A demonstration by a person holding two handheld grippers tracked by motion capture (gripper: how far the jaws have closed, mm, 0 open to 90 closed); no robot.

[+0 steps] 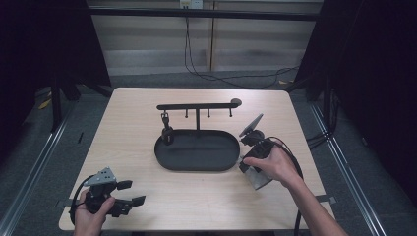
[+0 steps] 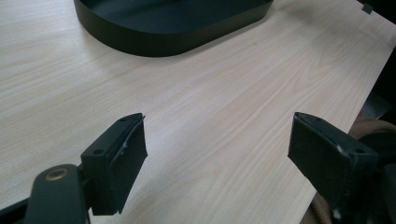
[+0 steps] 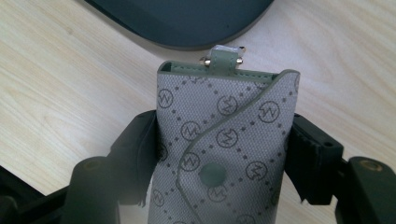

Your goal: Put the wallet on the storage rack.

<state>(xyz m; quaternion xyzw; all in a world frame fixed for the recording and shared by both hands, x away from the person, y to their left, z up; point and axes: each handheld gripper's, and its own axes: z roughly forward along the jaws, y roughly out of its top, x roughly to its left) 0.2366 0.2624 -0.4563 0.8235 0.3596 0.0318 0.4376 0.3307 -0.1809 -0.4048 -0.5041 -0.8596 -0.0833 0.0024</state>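
Clamping a grey key pouch (image 3: 224, 144), right gripper (image 3: 224, 154) jaws; left gripper (image 2: 217, 158) jaws wide, empty.

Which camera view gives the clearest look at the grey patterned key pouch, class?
The right gripper view: the key pouch sits close up between the right gripper's jaws, its printed pattern, snap and top tab plain. In the high view it is a small grey shape under the hand. The left gripper view gives nothing of it.

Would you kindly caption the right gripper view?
Right gripper clamps a grey patterned key pouch near the black oval tray.
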